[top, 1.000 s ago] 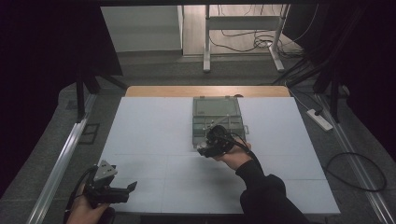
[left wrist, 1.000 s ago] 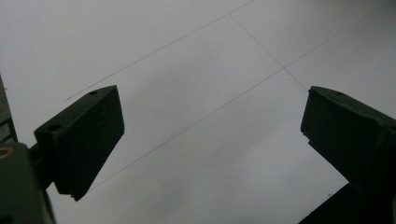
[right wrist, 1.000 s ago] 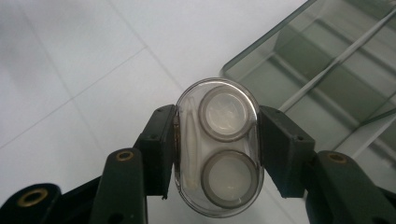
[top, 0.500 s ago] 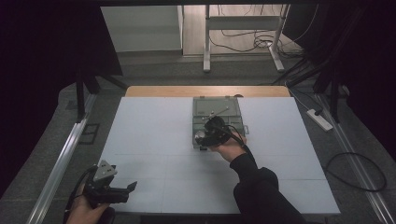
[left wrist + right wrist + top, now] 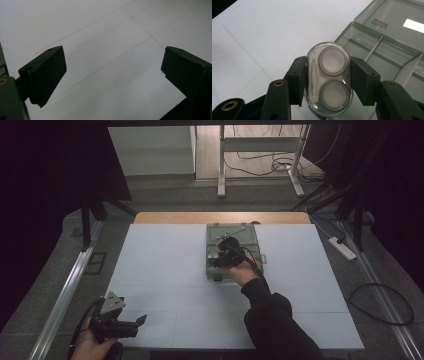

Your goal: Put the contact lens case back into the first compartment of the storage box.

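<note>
- White sheets cover the tabletop (image 5: pixel 165 260), their seams showing as thin lines, with a strip of bare wood along the far edge and dark floor, cables and a metal stand beyond
- Right tool (image 5: pixel 329 82) is pinching a clear oval contact lens case (image 5: pixel 329 78) across its short sides; both black pads press flat against the plastic
- Inside the contact lens case, seen in the right gripper view, two round wells sit one above the other, and a slim white applicator (image 5: pixel 314 75) lies alongside them
- From the high view, the right tool (image 5: pixel 220 257) is over the middle of the tabletop toward the far side, above the near-left part of an open grey-green organiser box (image 5: pixel 250 237)
- In the right gripper view, the organiser box (image 5: pixel 387 52) lies just behind the held case, its clear dividers marking off several compartments and its lid (image 5: pixel 397 17) folded back on the far side
- Left tool (image 5: pixel 142 320) rests low at the near-left corner of the tabletop, well apart from the box
- Left tool's jaws are spread wide in the left gripper view (image 5: pixel 112 75), with bare white sheet between them
</note>
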The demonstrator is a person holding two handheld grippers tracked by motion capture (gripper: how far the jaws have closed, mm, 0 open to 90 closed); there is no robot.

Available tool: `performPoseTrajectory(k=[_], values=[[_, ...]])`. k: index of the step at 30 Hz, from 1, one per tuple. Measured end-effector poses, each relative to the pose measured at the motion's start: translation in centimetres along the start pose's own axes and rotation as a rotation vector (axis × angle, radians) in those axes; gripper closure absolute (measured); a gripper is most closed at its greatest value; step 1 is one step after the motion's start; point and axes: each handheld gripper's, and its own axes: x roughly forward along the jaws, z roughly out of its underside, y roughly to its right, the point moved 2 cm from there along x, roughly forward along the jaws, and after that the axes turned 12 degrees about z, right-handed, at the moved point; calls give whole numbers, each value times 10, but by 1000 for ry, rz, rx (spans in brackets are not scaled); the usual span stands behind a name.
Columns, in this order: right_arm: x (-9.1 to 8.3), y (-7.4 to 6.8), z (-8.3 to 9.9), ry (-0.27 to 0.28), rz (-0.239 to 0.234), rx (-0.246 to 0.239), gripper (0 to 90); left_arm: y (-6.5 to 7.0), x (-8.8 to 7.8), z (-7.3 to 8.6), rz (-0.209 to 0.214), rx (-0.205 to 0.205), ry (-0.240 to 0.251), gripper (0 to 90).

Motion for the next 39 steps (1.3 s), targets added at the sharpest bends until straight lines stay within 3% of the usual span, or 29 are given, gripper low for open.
performPoseTrajectory(k=[16,39], values=[[26,7,-19,5,51,90,488,0,0,0,1,6,-4,61],[51,0,-30,-3,148,73,487,1,0,0,0,16,-9,61]])
